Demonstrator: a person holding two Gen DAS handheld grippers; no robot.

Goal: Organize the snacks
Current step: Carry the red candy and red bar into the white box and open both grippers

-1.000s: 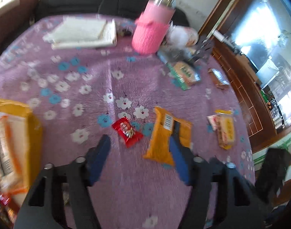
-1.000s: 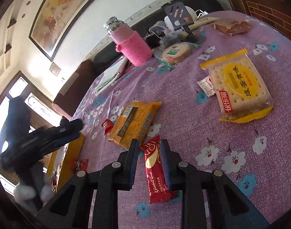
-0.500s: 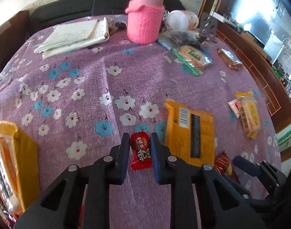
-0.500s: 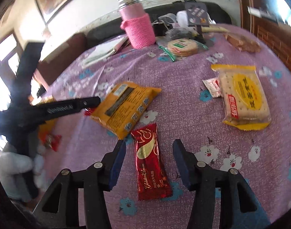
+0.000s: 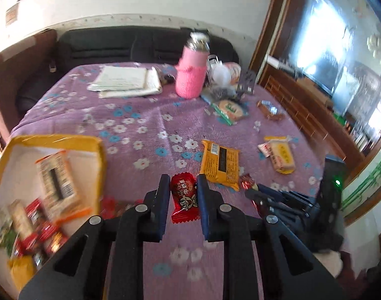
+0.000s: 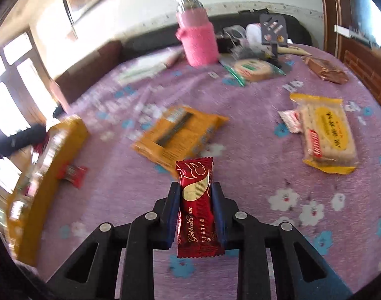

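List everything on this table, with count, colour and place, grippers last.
small red candy: one, red, held in left jaws
red wafer bar: one, dark red, held in right jaws
orange packet: one, orange, table centre
cracker pack: one, yellow, right side
round biscuit pack: one, green-trimmed, far side
brown packet: one, far right
yellow box: one, holding snacks, left edge
pink bottle: one, far side
papers: stack, white, far left
tablecloth: purple, flowered
left gripper: shut on candy
right gripper: just closed on bar
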